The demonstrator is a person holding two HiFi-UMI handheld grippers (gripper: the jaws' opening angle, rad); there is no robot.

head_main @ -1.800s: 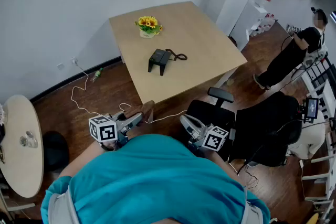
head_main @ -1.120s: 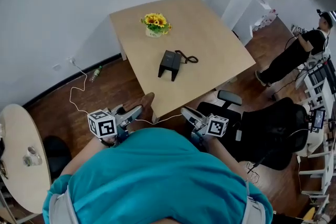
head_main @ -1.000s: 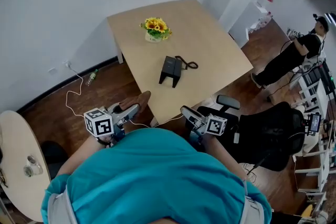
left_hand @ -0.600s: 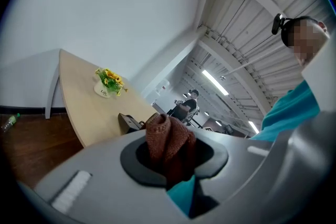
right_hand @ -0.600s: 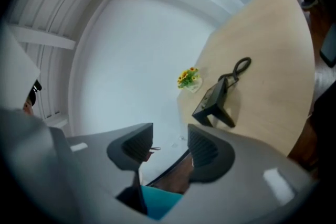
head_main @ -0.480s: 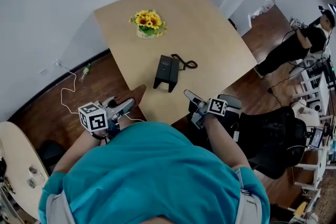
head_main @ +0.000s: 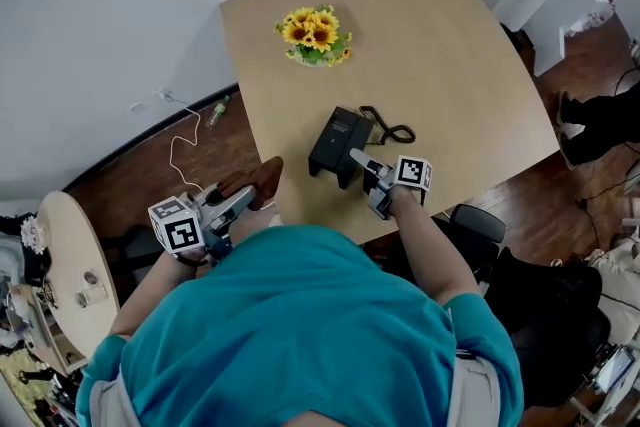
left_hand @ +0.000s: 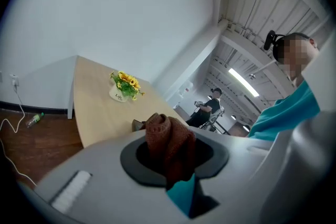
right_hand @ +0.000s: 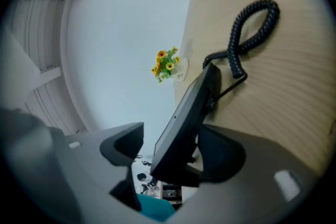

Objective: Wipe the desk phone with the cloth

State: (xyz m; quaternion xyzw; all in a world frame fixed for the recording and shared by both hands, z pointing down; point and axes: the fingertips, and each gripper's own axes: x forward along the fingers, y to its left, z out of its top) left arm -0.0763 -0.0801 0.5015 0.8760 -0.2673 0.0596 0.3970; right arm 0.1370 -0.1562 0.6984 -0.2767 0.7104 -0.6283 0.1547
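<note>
The black desk phone stands on the light wooden table, its coiled cord trailing behind it. My right gripper reaches over the table's near edge to the phone. In the right gripper view the phone stands edge-on between the jaws of the right gripper; the jaws have just been opening and stand wide apart. My left gripper hovers off the table's near-left corner, shut on a brown cloth. That cloth is bunched between its jaws.
A pot of yellow flowers sits at the table's far side. A round side table stands at the left, a black office chair at the right. A white cable and a bottle lie on the wooden floor.
My right gripper has moved forward and down over the table edge to the phone. My left gripper with the cloth has come closer to the table corner. The table now fills more of the view.
</note>
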